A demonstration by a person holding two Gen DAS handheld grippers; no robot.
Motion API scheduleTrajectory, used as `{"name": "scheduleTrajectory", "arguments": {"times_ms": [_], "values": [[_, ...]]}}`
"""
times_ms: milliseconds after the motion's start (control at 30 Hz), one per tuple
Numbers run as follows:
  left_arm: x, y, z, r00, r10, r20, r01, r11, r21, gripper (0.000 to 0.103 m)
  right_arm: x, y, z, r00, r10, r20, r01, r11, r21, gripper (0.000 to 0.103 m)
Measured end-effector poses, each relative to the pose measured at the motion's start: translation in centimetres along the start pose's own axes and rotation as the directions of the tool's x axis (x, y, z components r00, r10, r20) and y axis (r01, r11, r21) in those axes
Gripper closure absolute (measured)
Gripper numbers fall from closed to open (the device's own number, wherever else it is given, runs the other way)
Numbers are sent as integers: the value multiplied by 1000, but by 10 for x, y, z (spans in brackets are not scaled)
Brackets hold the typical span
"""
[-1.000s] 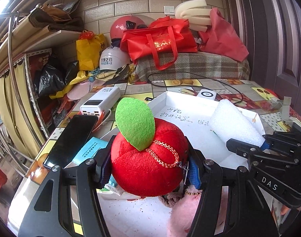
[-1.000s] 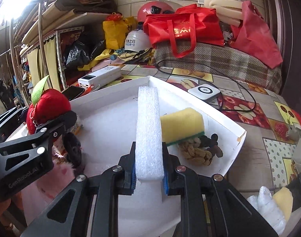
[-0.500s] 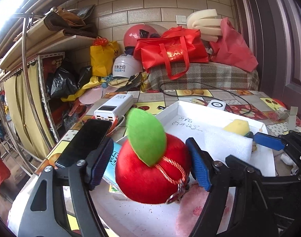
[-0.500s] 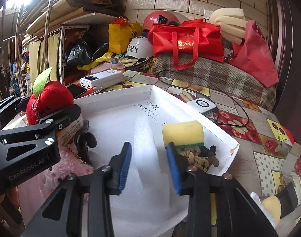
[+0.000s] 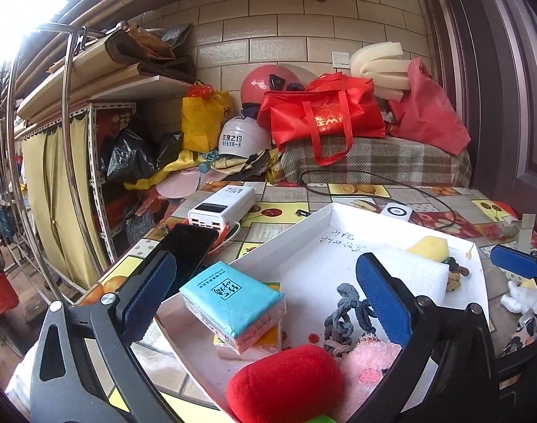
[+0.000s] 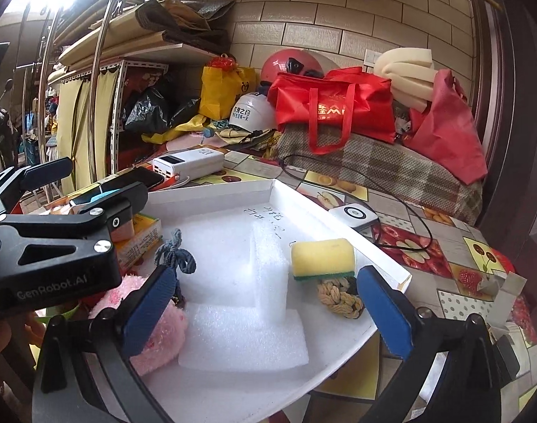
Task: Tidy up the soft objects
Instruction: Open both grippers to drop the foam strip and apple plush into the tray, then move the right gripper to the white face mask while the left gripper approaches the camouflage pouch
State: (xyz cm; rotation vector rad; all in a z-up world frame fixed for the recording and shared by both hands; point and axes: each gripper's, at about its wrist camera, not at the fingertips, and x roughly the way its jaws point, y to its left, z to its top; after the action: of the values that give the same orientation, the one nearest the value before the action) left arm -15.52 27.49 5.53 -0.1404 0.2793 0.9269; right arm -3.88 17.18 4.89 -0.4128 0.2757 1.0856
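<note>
A white tray (image 5: pixel 303 225) holds the soft items. My left gripper (image 5: pixel 265 282) hangs over its near corner with the jaws opening and nothing between the pads. The red plush apple (image 5: pixel 286 380) lies free below it, beside a pink plush (image 5: pixel 367 370), a grey braided cord (image 5: pixel 349 306) and a blue tissue pack (image 5: pixel 233 296). My right gripper (image 6: pixel 268 303) is also opening. Under it, untouched, a white foam strip (image 6: pixel 268 264) lies across a foam block (image 6: pixel 243 338). A yellow sponge (image 6: pixel 321 257) sits on a beige rope knot (image 6: pixel 339 296) to the right.
A white power bank (image 5: pixel 222 204) and a black phone (image 5: pixel 187 250) lie left of the tray. A wireless charger (image 6: pixel 353 215) with its black cable sits behind. Red bags, helmets and foam pile up at the back wall. A metal shelf rack (image 5: pixel 102 190) stands at the left.
Both grippers opened wide. The left let go of the red apple, which dropped into the tray. The right released the foam strip, which now lies flat in the tray.
</note>
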Motion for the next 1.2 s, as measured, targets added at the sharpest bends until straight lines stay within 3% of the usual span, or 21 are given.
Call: {"name": "scheduleTrajectory", "arguments": {"times_ms": [167,300,500,767,867,900,1000,1067,1133,1200], "values": [[-7,3,-3,1000,-11,7,11,1000,-21,0,-19,7,-6,997,-56,52,57,998,-14,0],[-13,0,-4,1000,-23,13,23,1000,-19,0,-34,9,-12,996,-41,73,43,999,-30,0],[-24,-12,-7,998,-60,7,60,998,7,0,-60,-22,-25,992,3,130,-14,997,81,0],[-56,-57,-17,977,-214,-12,214,972,101,0,-91,-86,-53,991,-75,111,58,987,152,0],[-64,-85,-21,942,-327,-78,336,928,159,0,-96,-121,-63,988,-138,63,123,973,194,0],[-64,-96,-23,917,-378,-127,396,901,177,0,-96,-132,-66,987,-154,35,144,969,203,0],[-62,-136,-30,821,-492,-289,555,806,207,0,-91,-160,-76,987,-153,-54,162,960,231,2],[-63,-160,-35,780,-517,-353,606,764,220,0,-88,-171,-80,992,-102,-70,118,954,276,20],[-65,-177,-39,758,-525,-387,630,744,224,0,-84,-170,-82,993,-69,-92,92,957,276,26],[-69,-185,-42,761,-516,-394,626,742,238,0,-78,-160,-80,994,-29,-103,52,971,233,33]]}}
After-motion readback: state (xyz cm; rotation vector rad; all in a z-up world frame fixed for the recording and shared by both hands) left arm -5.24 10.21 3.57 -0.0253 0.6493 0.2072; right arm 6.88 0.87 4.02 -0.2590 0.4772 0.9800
